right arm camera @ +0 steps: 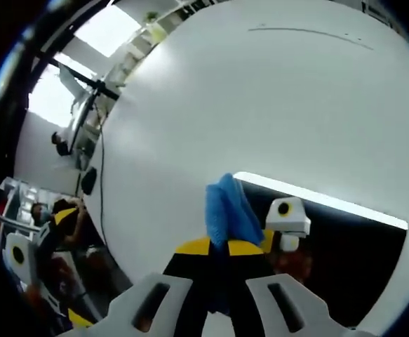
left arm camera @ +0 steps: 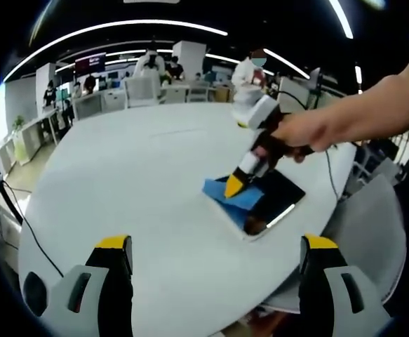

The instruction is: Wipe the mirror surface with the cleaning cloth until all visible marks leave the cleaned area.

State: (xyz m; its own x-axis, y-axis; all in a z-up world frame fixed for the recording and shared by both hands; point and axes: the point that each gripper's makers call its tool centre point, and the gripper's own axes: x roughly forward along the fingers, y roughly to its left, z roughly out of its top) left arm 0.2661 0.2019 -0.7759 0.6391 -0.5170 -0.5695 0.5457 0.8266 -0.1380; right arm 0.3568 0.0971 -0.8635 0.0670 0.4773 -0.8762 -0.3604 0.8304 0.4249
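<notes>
Right gripper pinches the blue cloth against the mirror near the counter edge — a hand hides its body; left gripper hangs open, apart.

The mirror is seen right of centre on the table, with the cloth laid over its left edge.

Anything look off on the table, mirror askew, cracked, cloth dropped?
Nothing stands out. The mirror lies flat near the edge of the white table, no crack visible. The right gripper is shut on the blue cloth and presses it to the mirror's edge. The left gripper hangs open above the table.
</notes>
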